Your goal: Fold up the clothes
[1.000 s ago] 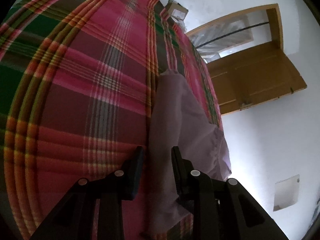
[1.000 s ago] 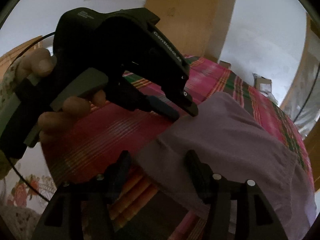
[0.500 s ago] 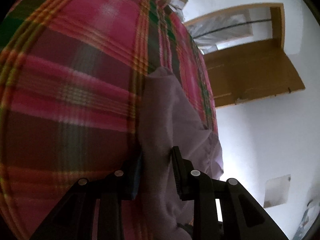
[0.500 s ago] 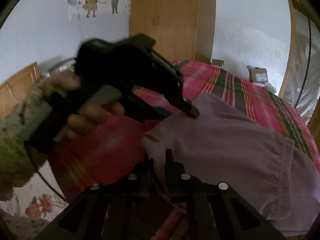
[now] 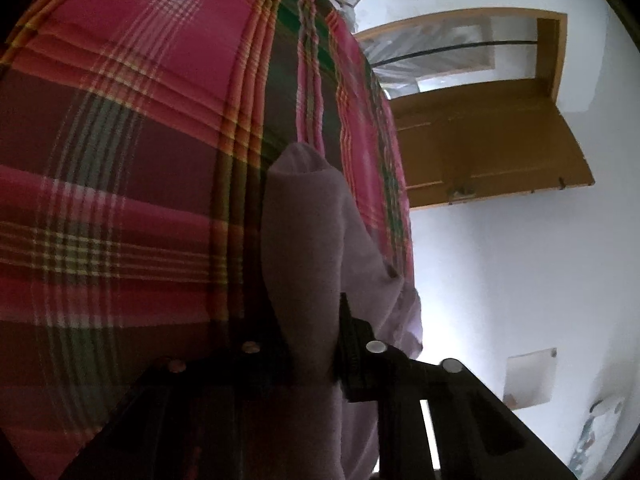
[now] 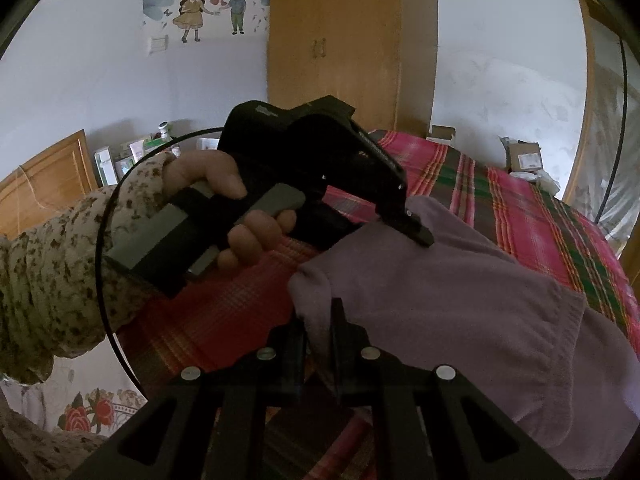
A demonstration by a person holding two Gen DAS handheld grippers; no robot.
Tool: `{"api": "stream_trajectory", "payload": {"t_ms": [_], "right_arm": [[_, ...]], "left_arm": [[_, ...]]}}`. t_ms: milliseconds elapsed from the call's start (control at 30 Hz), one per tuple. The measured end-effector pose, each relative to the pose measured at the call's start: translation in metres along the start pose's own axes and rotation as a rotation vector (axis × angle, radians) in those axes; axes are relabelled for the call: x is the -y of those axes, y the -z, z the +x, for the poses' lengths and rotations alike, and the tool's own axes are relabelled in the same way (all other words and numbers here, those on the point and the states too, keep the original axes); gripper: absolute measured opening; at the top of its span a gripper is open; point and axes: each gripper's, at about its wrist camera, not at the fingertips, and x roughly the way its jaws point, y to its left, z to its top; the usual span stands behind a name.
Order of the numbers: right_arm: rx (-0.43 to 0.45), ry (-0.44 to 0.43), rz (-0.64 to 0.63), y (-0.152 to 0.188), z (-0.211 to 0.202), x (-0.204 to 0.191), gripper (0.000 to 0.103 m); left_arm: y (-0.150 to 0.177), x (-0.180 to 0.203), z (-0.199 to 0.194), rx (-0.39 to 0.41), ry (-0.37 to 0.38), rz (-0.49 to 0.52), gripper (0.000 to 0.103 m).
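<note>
A lilac knit garment (image 5: 304, 240) lies on a bed with a red and green plaid cover (image 5: 120, 160). My left gripper (image 5: 310, 320) is shut on a fold of it, and the cloth rises between the fingers and hides the left one. In the right wrist view the garment (image 6: 460, 300) spreads to the right over the plaid cover (image 6: 520, 200). My right gripper (image 6: 318, 320) is shut on its near left corner. The left gripper (image 6: 420, 236), held by a hand (image 6: 224, 176) in a speckled sleeve (image 6: 60, 260), pinches the same edge a little farther along.
A wooden wardrobe (image 6: 348, 40) stands behind the bed, with a headboard (image 6: 48, 176) and boxes at the left. A cardboard box (image 6: 524, 156) sits past the far bed edge. An open wooden door (image 5: 480, 140) is at the right. A black cable (image 6: 108, 240) loops near the sleeve.
Both grippers went from open around the garment's edge to shut on it. The pinched edge has lifted off the cover, and the left gripper has tilted.
</note>
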Motion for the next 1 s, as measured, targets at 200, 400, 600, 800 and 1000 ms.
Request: {"api": "stream_trajectory", "payload": {"t_ms": [200, 400, 600, 800, 1000], "right_arm": [[-0.006, -0.008, -0.025, -0.006, 0.006, -0.010, 0.009], [-0.010, -0.042, -0.047, -0.013, 0.009, -0.027, 0.008], [-0.018, -0.108, -0.081, -0.026, 0.025, -0.040, 0.008], [-0.024, -0.196, -0.116, -0.034, 0.035, -0.065, 0.008], [-0.028, -0.279, -0.117, -0.042, 0.047, -0.074, 0.008]], "left_arm": [[0.004, 0.007, -0.008, 0.046, 0.019, 0.034, 0.011], [0.003, 0.007, -0.019, 0.080, 0.014, 0.045, 0.011], [0.009, -0.005, -0.044, 0.119, 0.006, 0.030, 0.011], [0.020, -0.024, -0.081, 0.165, -0.041, 0.009, 0.011], [0.027, -0.046, -0.111, 0.213, -0.064, -0.030, 0.011]]}}
